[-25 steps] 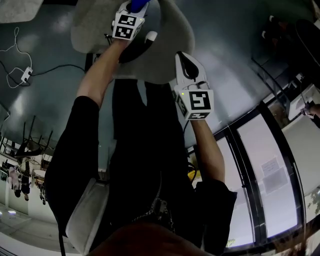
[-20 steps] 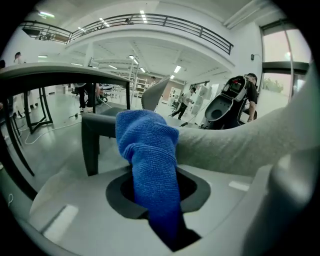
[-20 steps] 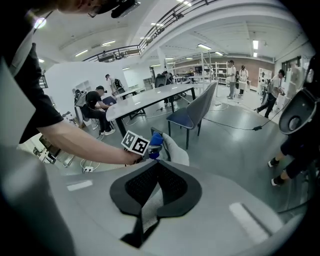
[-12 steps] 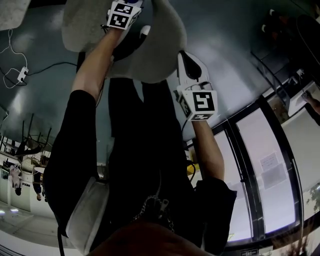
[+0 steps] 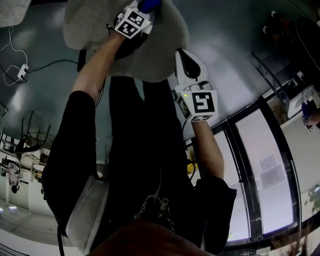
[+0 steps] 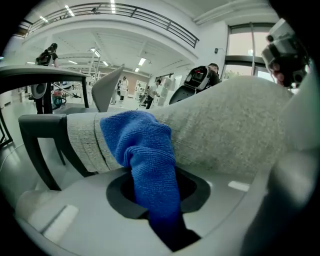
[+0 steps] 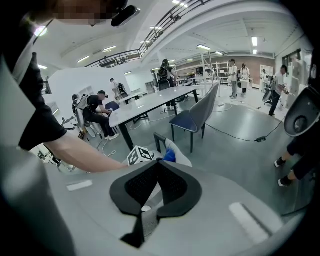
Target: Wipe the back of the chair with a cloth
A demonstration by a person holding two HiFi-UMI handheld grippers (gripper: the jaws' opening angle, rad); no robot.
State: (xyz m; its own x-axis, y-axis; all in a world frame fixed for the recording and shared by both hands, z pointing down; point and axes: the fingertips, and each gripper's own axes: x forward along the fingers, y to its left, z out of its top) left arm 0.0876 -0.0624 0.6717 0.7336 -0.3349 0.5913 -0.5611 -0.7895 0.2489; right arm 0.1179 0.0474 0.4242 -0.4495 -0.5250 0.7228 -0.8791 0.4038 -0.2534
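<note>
Left gripper view: left gripper (image 5: 141, 11) clamps blue microfibre cloth (image 6: 142, 150) against grey fabric chair back (image 6: 230, 130); wiping step in hand. Right gripper (image 7: 157, 162) seemingly closed, empty. Next: sweep cloth along fabric.

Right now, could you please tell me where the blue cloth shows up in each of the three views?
Head view: the blue cloth is at the top edge, against the grey chair back.
Left gripper view: it fills the centre, lying against the chair back.
Right gripper view: it is a small blue patch near the centre, on the chair back.
Shared landmark: the grey chair back, visible in all three.
</note>
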